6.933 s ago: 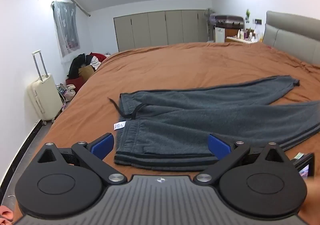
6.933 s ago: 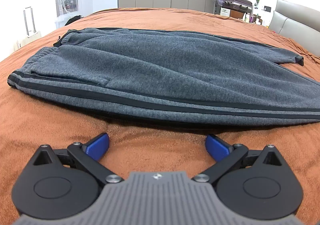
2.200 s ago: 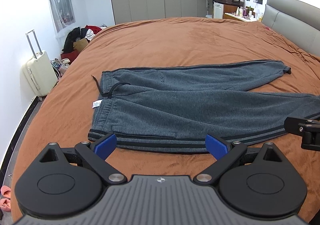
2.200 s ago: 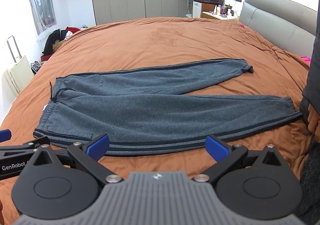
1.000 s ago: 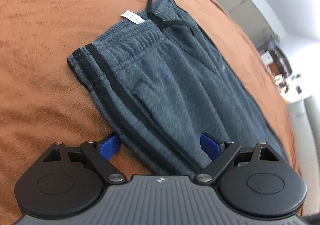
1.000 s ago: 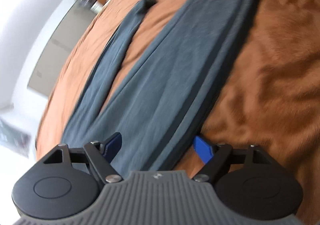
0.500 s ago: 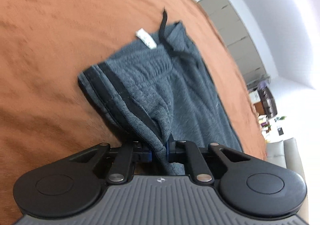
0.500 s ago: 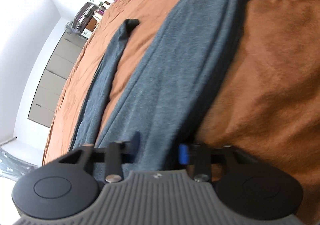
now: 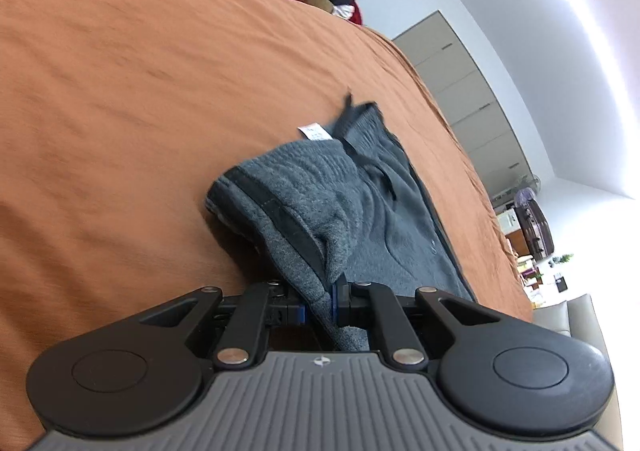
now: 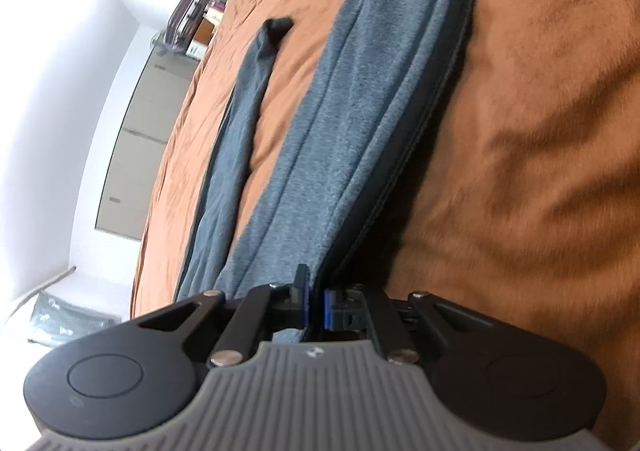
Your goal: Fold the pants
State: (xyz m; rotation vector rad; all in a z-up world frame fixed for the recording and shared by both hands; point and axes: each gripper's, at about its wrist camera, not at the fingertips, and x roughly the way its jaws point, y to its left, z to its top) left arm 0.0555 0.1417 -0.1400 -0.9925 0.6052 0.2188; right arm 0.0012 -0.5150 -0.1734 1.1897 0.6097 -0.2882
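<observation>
Left gripper (image 9: 319, 305) and right gripper (image 10: 316, 305): ribbed grey housing bearing a small round emblem, flanked by two black discs; black linkage arms with silver pivot screws; blue pads (image 10: 329, 307) on the fingers.

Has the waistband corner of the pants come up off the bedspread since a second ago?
Yes. The left gripper has pinched the pants and raised the waistband corner off the bedspread.
</observation>
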